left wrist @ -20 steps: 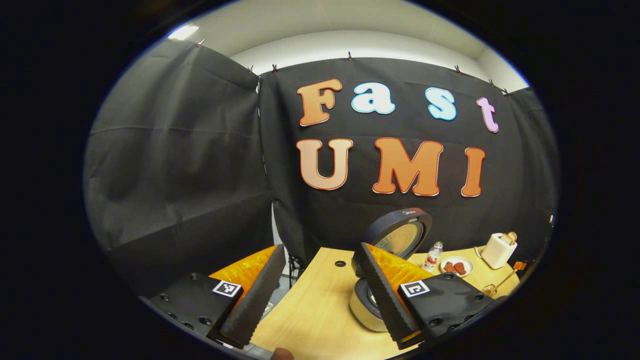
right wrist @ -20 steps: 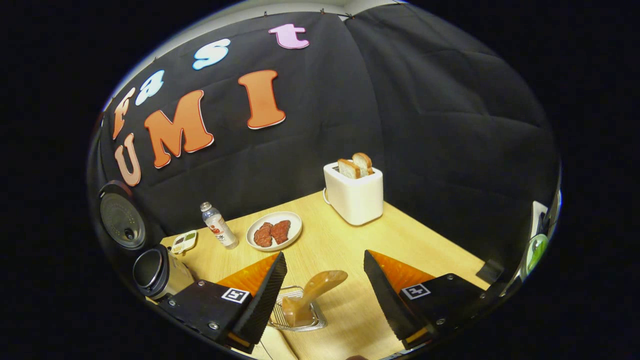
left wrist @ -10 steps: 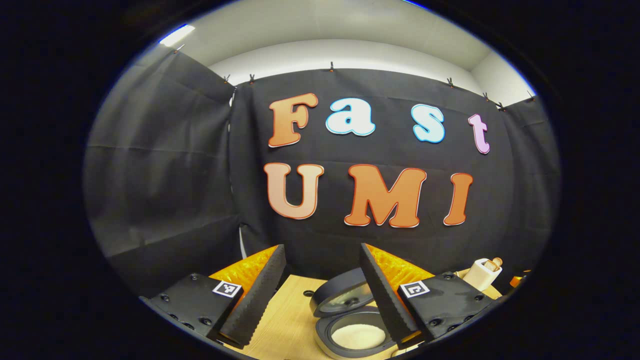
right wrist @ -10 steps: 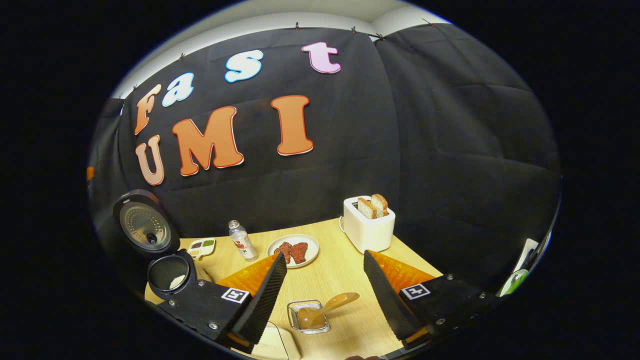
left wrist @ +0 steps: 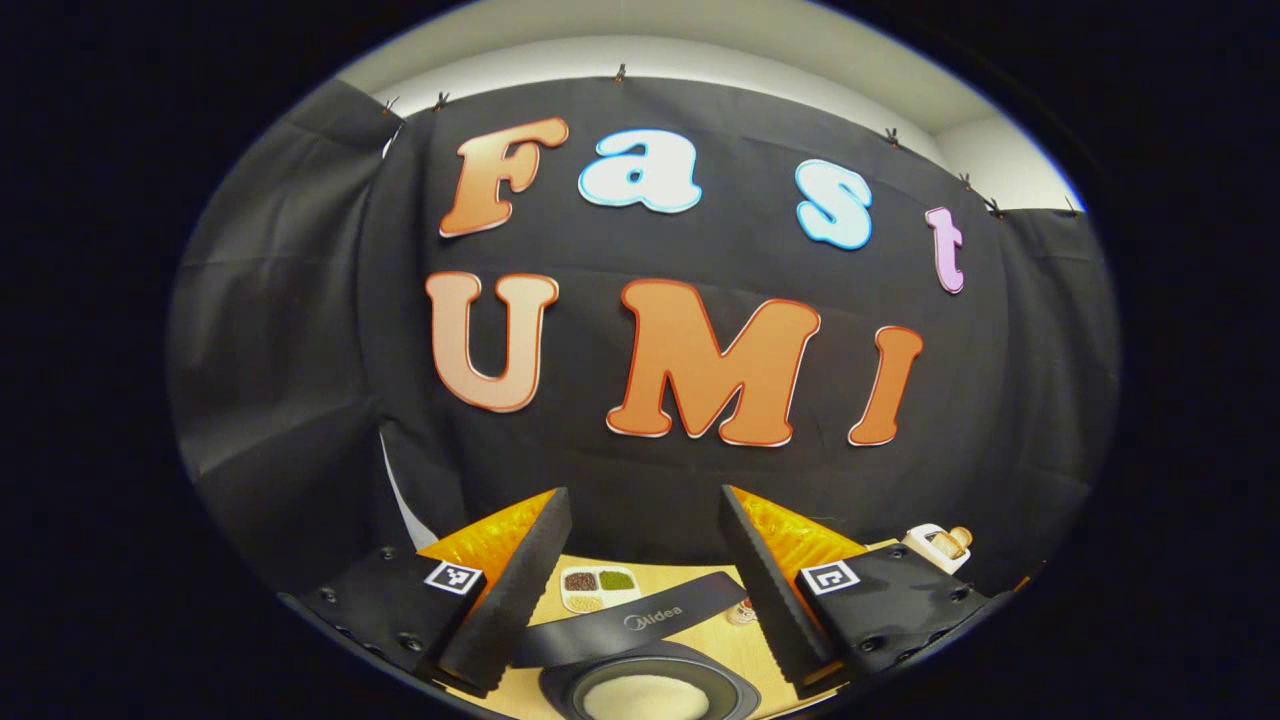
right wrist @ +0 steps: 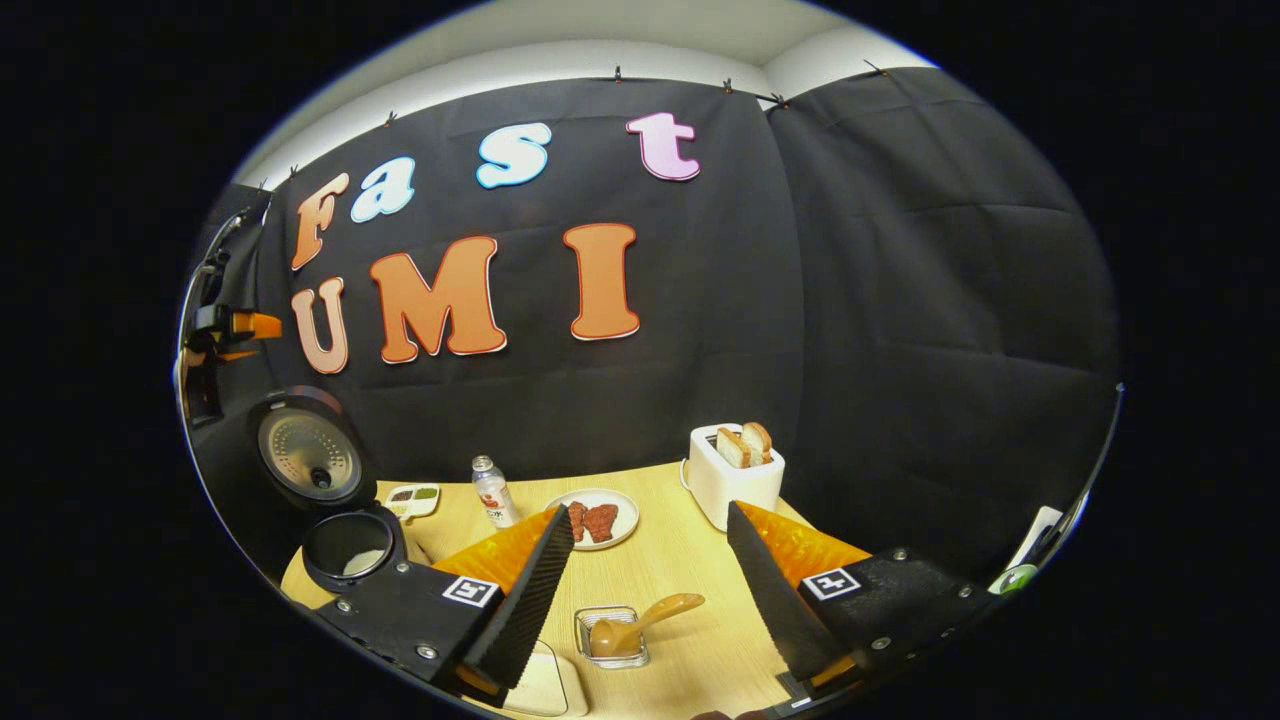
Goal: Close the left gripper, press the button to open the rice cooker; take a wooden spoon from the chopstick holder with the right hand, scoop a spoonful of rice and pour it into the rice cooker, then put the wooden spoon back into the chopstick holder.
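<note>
The rice cooker [right wrist: 345,548] stands open at the table's left, its lid [right wrist: 308,460] upright and white rice in the pot [left wrist: 645,697]. My left gripper [left wrist: 642,500] hovers open above the cooker's lid [left wrist: 630,620], holding nothing; it also appears high at the far left of the right gripper view [right wrist: 228,328]. The wooden spoon [right wrist: 640,620] leans in the wire chopstick holder [right wrist: 612,637] on the table. My right gripper [right wrist: 648,512] is open above and behind the holder, apart from the spoon.
A small bottle [right wrist: 492,492], a plate of meat [right wrist: 590,520] and a white toaster with bread [right wrist: 735,475] stand along the back of the wooden table [right wrist: 690,660]. A divided dish of grains [left wrist: 598,585] lies behind the cooker. A white container [right wrist: 540,688] sits at the near edge.
My left gripper has swung over the open cooker, which now lies straight below it. My right gripper has drawn up and back from the holder, so the spoon looks smaller. Both stay open.
</note>
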Motion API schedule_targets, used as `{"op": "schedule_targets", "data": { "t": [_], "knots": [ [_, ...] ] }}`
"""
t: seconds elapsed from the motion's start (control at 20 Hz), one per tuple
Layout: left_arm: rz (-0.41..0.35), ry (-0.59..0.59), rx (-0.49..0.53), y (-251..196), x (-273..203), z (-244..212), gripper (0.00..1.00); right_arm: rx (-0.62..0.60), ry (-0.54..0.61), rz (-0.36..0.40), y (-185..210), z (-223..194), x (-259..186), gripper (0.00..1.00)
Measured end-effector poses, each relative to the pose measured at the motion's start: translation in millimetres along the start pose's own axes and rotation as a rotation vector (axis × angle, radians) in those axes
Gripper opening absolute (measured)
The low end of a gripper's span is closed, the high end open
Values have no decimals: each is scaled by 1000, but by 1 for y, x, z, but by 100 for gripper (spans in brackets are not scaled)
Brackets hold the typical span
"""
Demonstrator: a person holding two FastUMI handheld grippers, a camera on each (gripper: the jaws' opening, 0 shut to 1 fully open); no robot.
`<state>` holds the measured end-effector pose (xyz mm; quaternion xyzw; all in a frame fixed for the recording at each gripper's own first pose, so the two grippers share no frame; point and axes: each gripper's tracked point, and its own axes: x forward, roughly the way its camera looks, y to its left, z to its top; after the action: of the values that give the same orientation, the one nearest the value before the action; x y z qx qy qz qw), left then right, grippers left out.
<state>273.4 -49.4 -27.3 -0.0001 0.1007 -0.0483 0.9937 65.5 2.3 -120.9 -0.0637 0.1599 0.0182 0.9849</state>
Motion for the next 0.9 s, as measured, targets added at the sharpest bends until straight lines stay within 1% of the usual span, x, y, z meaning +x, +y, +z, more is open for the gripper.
{"op": "schedule_targets", "data": {
  "t": [0.15, 0.35, 0.5, 0.55, 0.7, 0.8, 0.9],
  "knots": [
    [31, 33, 6, 7, 16, -21, 99, 11, -6, 1, -5, 3, -3, 95],
    [43, 86, -17, 10, 25, -50, 99, -8, -20, -12, -15, 5, -1, 95],
    [59, 122, 40, 13, 25, -66, 100, -13, -22, -11, -18, 7, 0, 95],
    [51, 102, 37, 11, 25, -61, 100, -4, -22, -8, -19, 7, -1, 95],
    [32, 133, -5, 4, 17, -71, 100, 19, -7, 4, -20, 2, -2, 95],
    [10, 154, -45, -8, 0, -84, 100, 12, -8, 18, -20, 1, -5, 95],
    [7, 140, -40, -10, -9, -86, 100, -10, -12, 23, -23, 1, -6, 95]
  ]
}}
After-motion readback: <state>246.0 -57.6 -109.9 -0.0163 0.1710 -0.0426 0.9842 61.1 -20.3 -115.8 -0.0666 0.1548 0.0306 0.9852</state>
